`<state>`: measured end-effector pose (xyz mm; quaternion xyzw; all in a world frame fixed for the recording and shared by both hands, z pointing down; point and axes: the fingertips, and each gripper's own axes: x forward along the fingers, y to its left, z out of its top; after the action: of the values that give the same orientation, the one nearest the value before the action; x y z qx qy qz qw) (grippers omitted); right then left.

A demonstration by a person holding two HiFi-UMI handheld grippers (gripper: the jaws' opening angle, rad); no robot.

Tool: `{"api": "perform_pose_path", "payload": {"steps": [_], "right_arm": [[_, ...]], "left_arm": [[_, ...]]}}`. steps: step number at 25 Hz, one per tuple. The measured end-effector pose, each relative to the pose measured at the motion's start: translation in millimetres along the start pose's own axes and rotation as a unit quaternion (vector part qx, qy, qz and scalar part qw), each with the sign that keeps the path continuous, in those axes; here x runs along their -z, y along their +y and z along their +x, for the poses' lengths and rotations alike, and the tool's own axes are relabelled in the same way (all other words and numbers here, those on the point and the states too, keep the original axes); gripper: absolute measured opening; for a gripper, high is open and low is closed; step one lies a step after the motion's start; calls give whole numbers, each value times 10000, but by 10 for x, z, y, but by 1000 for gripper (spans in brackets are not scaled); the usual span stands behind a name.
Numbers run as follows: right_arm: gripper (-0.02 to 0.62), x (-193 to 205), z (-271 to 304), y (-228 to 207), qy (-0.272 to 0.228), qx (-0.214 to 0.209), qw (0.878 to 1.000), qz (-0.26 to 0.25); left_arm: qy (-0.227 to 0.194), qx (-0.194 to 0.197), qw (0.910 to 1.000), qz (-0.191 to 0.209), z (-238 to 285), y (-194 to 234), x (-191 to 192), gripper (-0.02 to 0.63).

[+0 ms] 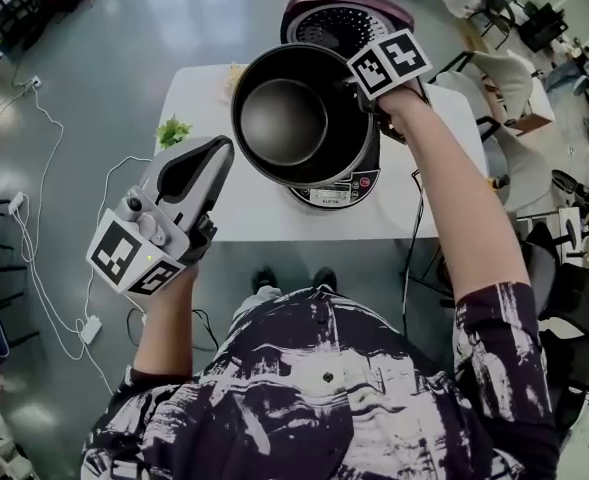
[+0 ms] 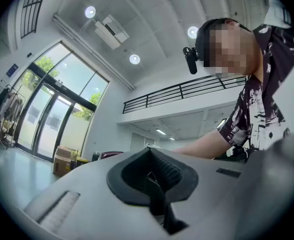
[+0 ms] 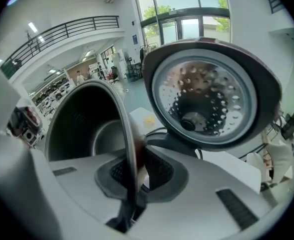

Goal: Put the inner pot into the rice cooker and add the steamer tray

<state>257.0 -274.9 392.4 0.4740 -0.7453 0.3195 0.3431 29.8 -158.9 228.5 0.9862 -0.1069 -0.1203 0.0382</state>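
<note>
As right gripper [image 3: 133, 174] holds, pot [image 1: 284, 118] (mouth up)

In my head view the pot [image 1: 284, 118] covers nearly all of the rice cooker [image 1: 336, 190]. I see only its open lid [image 1: 339, 18] and its front panel, whose print is too small to read. The tips of the right tongs [image 3: 132, 171] are hidden there behind their marker cube [image 1: 389, 63]. A yellow bit [image 1: 236, 72] on the table [image 1: 244, 213] lies half behind the pot. I can't tell what it is, nor the small green thing [image 1: 173, 131].
</note>
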Motion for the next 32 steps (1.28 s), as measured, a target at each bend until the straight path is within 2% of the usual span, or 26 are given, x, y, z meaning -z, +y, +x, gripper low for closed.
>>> {"api": "perform_pose_path", "payload": {"steps": [6, 14, 26, 32], "right_arm": [[9, 409, -110, -538, 46, 247, 9981, 559], [9, 724, 63, -891, 184, 336, 9940, 1025], [9, 988, 371, -1183, 570, 632, 9878, 1307], [9, 1080, 536, -1252, 792, 914, 9846, 1265]], "left_arm": [[124, 125, 9998, -18, 230, -116, 75, 5], [265, -112, 9996, -62, 189, -52, 166, 5], [337, -430, 9984, -173, 26, 125, 312, 5], [368, -533, 9977, -223, -56, 200, 378, 5]]}}
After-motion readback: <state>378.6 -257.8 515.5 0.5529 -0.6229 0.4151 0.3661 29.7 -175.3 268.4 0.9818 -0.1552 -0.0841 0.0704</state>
